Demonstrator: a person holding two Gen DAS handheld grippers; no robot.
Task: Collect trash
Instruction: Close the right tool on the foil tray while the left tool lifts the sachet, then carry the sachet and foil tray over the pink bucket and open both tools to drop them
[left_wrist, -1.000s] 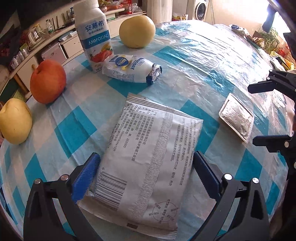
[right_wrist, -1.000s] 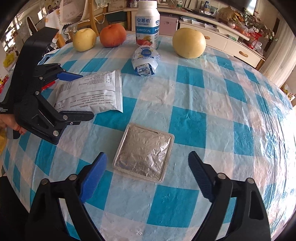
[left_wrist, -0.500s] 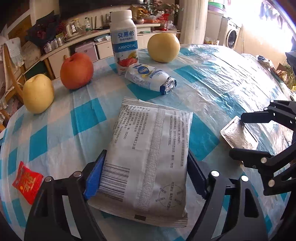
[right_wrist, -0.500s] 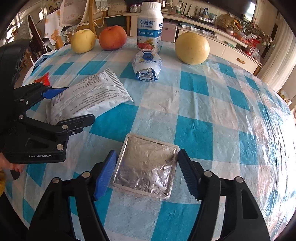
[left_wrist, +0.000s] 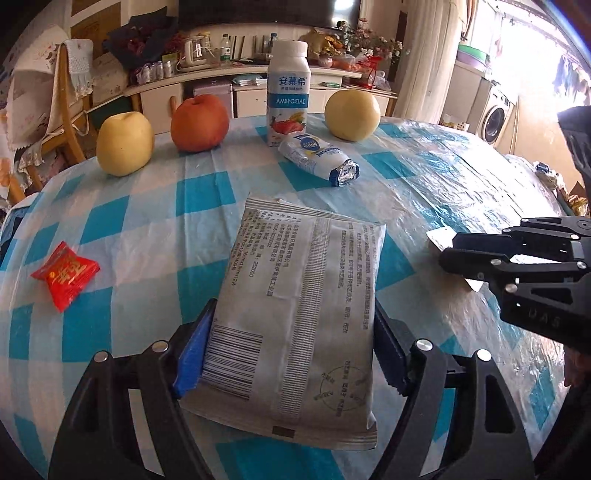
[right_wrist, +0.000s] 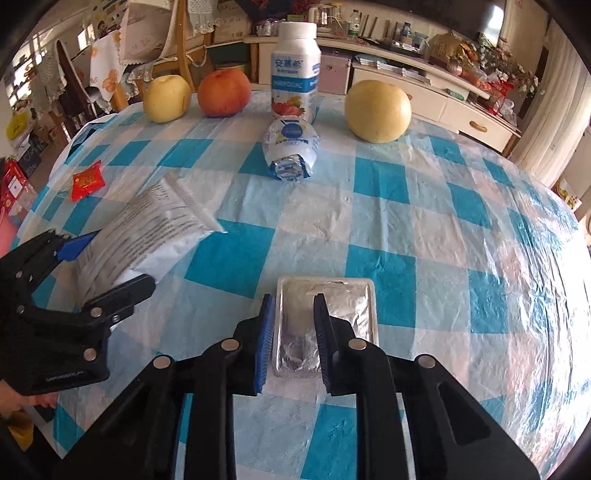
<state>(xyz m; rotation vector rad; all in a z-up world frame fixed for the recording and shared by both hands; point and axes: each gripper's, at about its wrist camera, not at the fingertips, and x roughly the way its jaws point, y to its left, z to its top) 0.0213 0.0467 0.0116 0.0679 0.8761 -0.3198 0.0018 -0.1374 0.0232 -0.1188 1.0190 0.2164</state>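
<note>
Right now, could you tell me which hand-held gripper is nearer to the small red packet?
Left. The left hand-held gripper, clamping the white pouch, sits beside the red packet; the right hand-held gripper, gripping the foil tray, is farther across the table.

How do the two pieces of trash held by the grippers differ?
The white pouch is a large, soft printed bag with a barcode; the foil tray is small, plain silver and rigid-rimmed. The left gripper spans the pouch's full width; the right gripper has closed narrowly on the tray, part of which sticks out beside one finger. Both are flat packaging, each held between blue-padded fingers.
</note>
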